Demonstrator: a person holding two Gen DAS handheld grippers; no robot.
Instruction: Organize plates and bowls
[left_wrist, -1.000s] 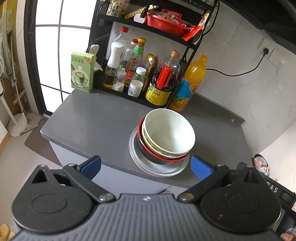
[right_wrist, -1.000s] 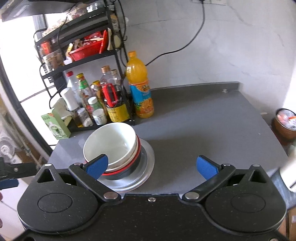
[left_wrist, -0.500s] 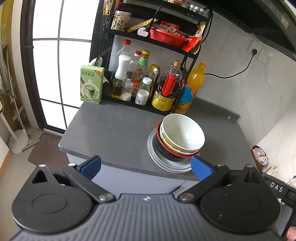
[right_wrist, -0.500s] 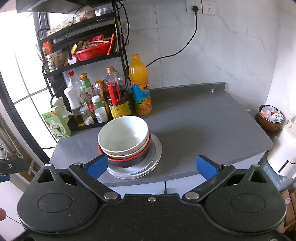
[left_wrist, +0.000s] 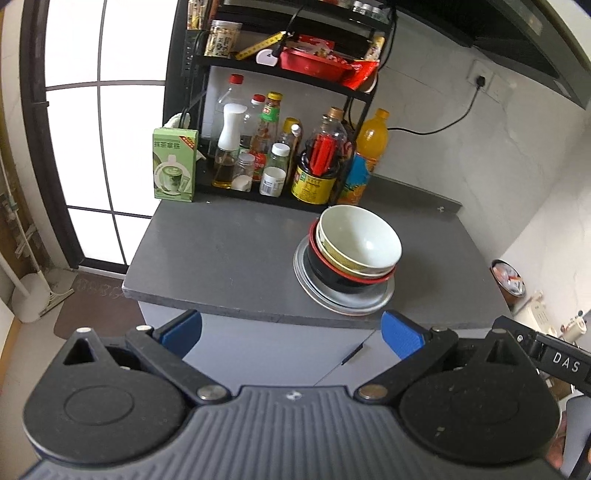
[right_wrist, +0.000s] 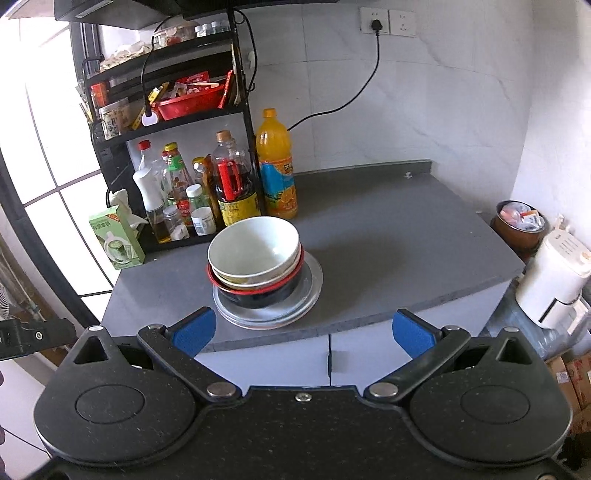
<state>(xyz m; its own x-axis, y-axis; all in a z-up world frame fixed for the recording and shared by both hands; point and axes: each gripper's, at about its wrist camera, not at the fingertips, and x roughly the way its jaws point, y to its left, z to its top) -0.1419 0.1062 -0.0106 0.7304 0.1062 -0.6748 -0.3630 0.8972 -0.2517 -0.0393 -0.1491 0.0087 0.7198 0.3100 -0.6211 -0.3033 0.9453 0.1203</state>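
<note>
Bowls stacked on plates, near edge of counter. Left gripper and right gripper both spread, empty, off counter.

The white letters "DAS" stand on a black bar-shaped device at four o'clock in the left wrist view. Chinese characters sit on the green cardboard carton at ten o'clock, too blurred to read; the bottle labels cannot be read either.
</note>
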